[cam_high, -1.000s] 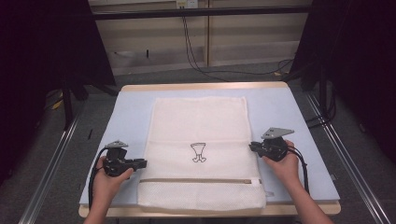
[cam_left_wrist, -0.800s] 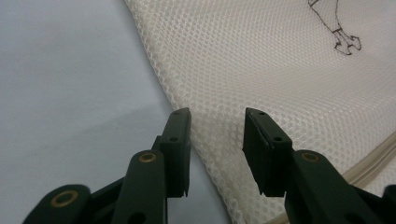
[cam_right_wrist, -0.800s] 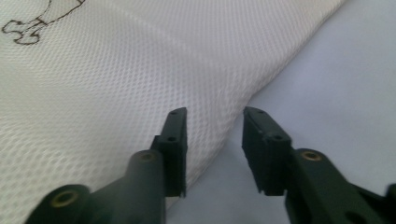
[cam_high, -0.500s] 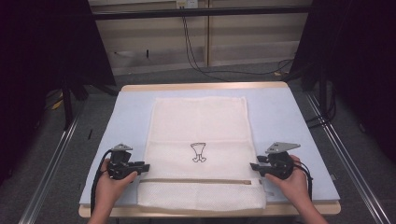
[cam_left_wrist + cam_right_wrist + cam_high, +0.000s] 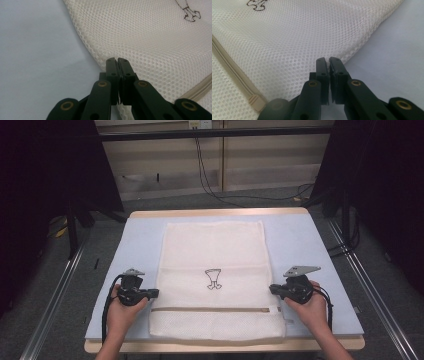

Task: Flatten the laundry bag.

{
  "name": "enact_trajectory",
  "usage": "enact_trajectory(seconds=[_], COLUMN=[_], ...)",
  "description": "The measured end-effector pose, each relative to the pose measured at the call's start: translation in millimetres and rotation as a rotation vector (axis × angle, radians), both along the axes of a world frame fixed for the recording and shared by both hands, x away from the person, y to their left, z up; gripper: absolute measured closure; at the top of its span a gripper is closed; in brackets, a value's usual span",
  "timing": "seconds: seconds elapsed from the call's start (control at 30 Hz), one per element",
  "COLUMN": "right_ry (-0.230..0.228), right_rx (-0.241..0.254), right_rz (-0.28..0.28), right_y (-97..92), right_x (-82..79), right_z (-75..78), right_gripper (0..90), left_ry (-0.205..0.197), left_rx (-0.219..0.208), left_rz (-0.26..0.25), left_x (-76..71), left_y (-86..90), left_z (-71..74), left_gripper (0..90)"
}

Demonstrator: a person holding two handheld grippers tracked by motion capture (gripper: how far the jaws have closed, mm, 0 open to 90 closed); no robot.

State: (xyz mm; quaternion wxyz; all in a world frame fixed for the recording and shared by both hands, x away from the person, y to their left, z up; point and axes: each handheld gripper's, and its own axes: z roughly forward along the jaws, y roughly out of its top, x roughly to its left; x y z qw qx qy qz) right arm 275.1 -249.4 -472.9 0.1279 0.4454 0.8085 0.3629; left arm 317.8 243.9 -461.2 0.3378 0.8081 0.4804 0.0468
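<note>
Mesh bag (image 5: 215, 250) spread flat and lengthwise down the middle of the pale blue desk (image 5: 310, 245), near end just short of the desk's front edge, long sides well clear of the desk's sides. Left gripper (image 5: 156, 293) at the bag's left edge and right gripper (image 5: 272, 289) at its right edge, level with each other, both just beyond the zip (image 5: 215, 309) that crosses the bag near its front end, each carried in a hand (image 5: 120, 312) coming in from below. Small black drawing (image 5: 213, 279) at mid-width between the two. Fingers (image 5: 111, 72) of both grippers just closed and now pressed narrow, tips right on the hem of the mesh in each gripper view, apparently pinching a thin bite of cloth at either side; how many layers are caught, impossible to tell. Judged step: taking hold of both edges, ready to lift and fold the bag. To do it well: check each pinch before lifting, keep both hands level and moving together so the mesh stays taut and square, raise only enough to clear the desk, avoid tugging outward lest the slippery mesh slide out of so shallow a bite.
</note>
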Motion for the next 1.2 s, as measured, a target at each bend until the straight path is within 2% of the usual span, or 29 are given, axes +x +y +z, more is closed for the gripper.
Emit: enact_trajectory(seconds=[0.17,0.2,0.37,0.5,0.67,0.73,0.77,0.8,0.87,0.93,1.03,1.07,1.1,1.2], right_ry=[0.005,0.01,-0.011,-0.018,-0.033,-0.03,-0.025,-0.028,-0.035,-0.036,-0.032,-0.015,-0.026,-0.015], right_rx=[-0.001,-0.003,-0.009,-0.006,-0.02,-0.02,-0.023,-0.029,-0.025,-0.023,-0.033,-0.032,-0.037,-0.035], right_rz=[-0.001,-0.005,0.004,-0.006,-0.013,-0.015,-0.022,-0.024,-0.025,-0.026,-0.027,-0.039,-0.025,-0.039], right_y=[-1.3,-1.2,-1.8,-2.0,-1.0,-0.8,-0.5,-0.2,-0.5,-0.4,1.1,1.9,0.9,-0.7], right_x=[4.6,4.6,7.3,9.6,12.7,12.9,12.0,11.0,7.8,4.4,-1.7,-4.1,-4.5,-7.2], right_z=[-1.5,-1.1,-1.7,-1.3,-1.7,-2.1,-1.7,-1.1,1.6,3.4,3.8,3.8,3.0,2.5], right_gripper=[86.3,86.3,86.2,86.1,86.0,84.1,81.7,79.1,71.4,66.7,62.7,62.9,63.0,63.6], left_ry=[-0.007,-0.006,-0.007,-0.02,-0.027,-0.029,-0.034,-0.025,-0.025,-0.03,-0.028,-0.024,-0.021,-0.014], left_rx=[-0.017,-0.008,-0.007,-0.021,-0.013,-0.015,-0.029,-0.033,-0.069,-0.045,-0.038,-0.039,-0.046,-0.046], left_rz=[0.015,0.005,0.006,0.027,0.028,0.032,0.04,0.028,0.032,0.024,0.032,0.03,0.032,0.025], left_x=[4.9,5.7,9.3,13.6,16.3,14.8,13.7,12.4,8.7,5.7,3.0,2.1,1.1,-1.2], left_y=[0.3,0.9,0.8,-0.4,-1.9,-0.5,-0.5,0.9,1.8,3.0,6.5,7.3,7.4,7.2], left_z=[1.2,1.7,2.1,2.9,1.7,2.5,3.0,4.6,7.1,8.6,7.7,7.0,6.2,5.2], left_gripper=[88.0,87.9,87.9,87.9,87.6,85.5,83.3,82.0,77.3,73.5,67.2,66.8,65.6,63.4])
